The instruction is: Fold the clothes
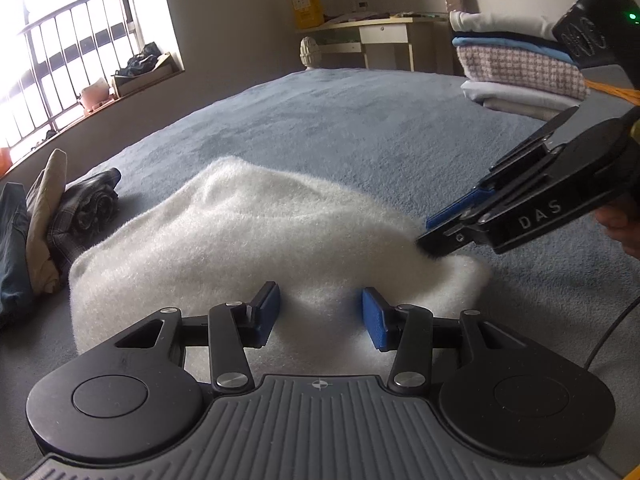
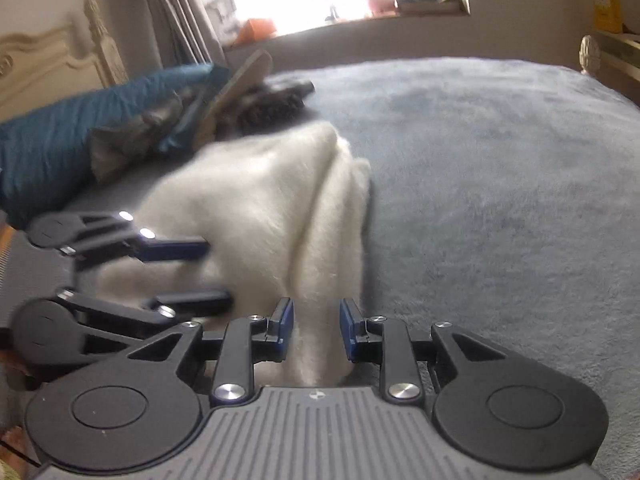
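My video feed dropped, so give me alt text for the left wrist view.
A fluffy white garment lies bunched on a grey-blue bed cover, with the left gripper open at its near edge and the right gripper digging into its right side. Unfolded clothes sit left; a folded stack sits far right.

A fluffy white garment [image 1: 256,248] lies on the grey-blue bedspread [image 1: 360,132], with blue-padded black grippers [image 1: 320,316] over it and a pink-checked piece in the folded stack [image 1: 516,68].
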`<state>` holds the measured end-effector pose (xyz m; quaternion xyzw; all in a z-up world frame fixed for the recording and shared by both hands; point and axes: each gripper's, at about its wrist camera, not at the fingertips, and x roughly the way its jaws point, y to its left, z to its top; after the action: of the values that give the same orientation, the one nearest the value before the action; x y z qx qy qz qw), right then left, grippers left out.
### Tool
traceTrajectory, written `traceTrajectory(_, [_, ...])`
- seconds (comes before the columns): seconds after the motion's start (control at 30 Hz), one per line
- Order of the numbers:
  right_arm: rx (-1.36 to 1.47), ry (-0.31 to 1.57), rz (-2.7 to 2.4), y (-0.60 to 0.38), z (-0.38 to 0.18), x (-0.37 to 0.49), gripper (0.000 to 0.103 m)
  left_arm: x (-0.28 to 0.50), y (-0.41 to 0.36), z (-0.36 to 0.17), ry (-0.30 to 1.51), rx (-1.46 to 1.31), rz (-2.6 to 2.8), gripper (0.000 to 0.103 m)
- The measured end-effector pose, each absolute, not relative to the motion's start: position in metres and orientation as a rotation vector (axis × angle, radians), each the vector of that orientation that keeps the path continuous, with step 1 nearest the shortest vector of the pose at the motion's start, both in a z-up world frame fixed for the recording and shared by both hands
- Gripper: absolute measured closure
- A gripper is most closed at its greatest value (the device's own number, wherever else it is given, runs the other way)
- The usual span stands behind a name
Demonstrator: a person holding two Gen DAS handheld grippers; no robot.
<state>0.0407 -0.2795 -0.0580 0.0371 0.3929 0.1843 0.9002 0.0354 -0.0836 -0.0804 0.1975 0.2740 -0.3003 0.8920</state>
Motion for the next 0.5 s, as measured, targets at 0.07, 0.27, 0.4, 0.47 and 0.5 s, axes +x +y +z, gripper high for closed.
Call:
traceTrajectory(0.07, [0.075, 0.797, 0.378, -0.281, -0.045, 0.043, 0.079, 0.035, -0.083, -0.080, 0.567, 0.404, -0.621, 0.058])
traceTrajectory(0.27, [0.040, 0.676, 0.374, -0.271, -0.008, 0.066, 0.082, 0.038, -0.080, -0.080, 0.570, 0.380, -0.629, 0.058])
traceTrajectory(0.4, [0.041, 0.646, 0.423, -0.246, -0.005, 0.099, 0.087, 0.037, -0.080, -0.081, 0.565, 0.374, -0.632, 0.058])
traceTrajectory(0.47, [0.020, 0.651, 0.449, -0.231, -0.014, 0.115, 0.088, 0.037, -0.080, -0.081, 0.562, 0.373, -0.632, 0.058])
traceTrajectory(0.5, [-0.009, 0.660, 0.455, -0.222, -0.025, 0.123, 0.088, 0.037, -0.080, -0.081, 0.562, 0.371, -0.634, 0.058])
